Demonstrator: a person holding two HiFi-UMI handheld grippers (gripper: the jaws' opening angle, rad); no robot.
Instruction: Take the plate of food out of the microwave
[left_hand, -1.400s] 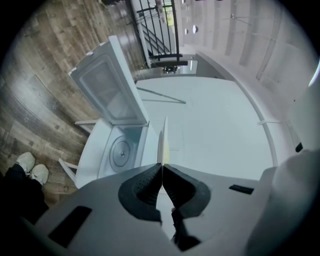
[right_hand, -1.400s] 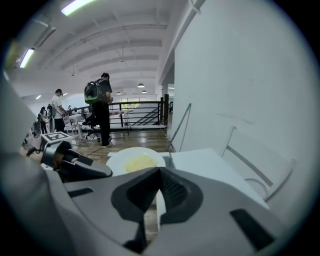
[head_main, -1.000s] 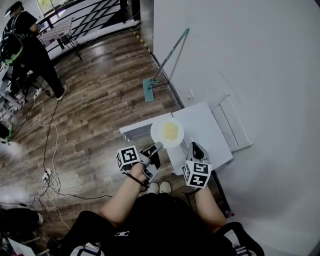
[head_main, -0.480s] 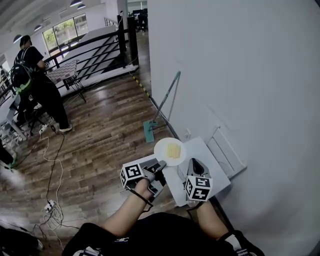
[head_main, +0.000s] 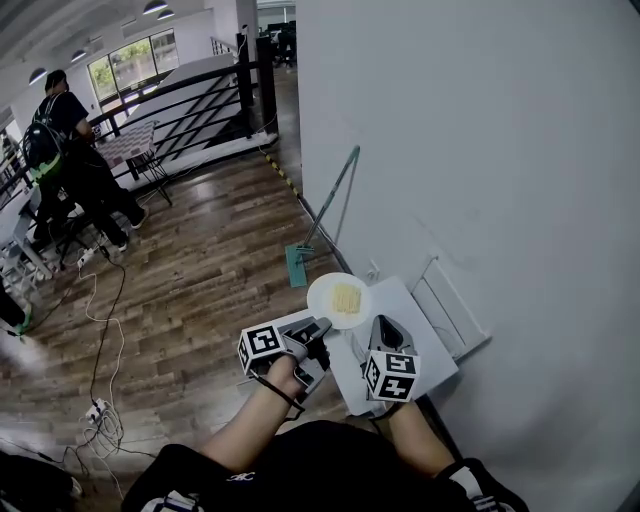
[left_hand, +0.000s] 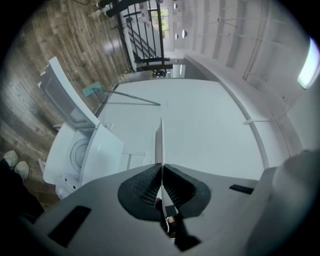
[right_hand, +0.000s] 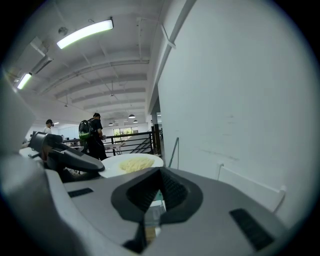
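Note:
A white plate (head_main: 338, 300) with a pale yellow heap of food (head_main: 346, 298) hangs level above the white microwave (head_main: 415, 325). My left gripper (head_main: 320, 326) is shut on the plate's near rim. In the left gripper view the plate (left_hand: 159, 140) shows edge-on between the pads of the left gripper (left_hand: 161, 169). My right gripper (head_main: 383, 326) is just right of the plate, shut with nothing in it. In the right gripper view the plate (right_hand: 131, 164) lies beyond the right gripper (right_hand: 160, 172), with the left gripper (right_hand: 65, 155) at its left.
The microwave's door (left_hand: 65, 95) stands open and its round turntable (left_hand: 80, 152) shows inside. A mop (head_main: 325, 215) leans on the white wall, and a white folded frame (head_main: 450, 315) stands beside the microwave. A person (head_main: 70, 170) stands far left; cables (head_main: 100, 400) lie on the wood floor.
The head view has tilted up, so more of the room shows. The plate stays clamped in my left gripper above the microwave. Both grippers have barely shifted.

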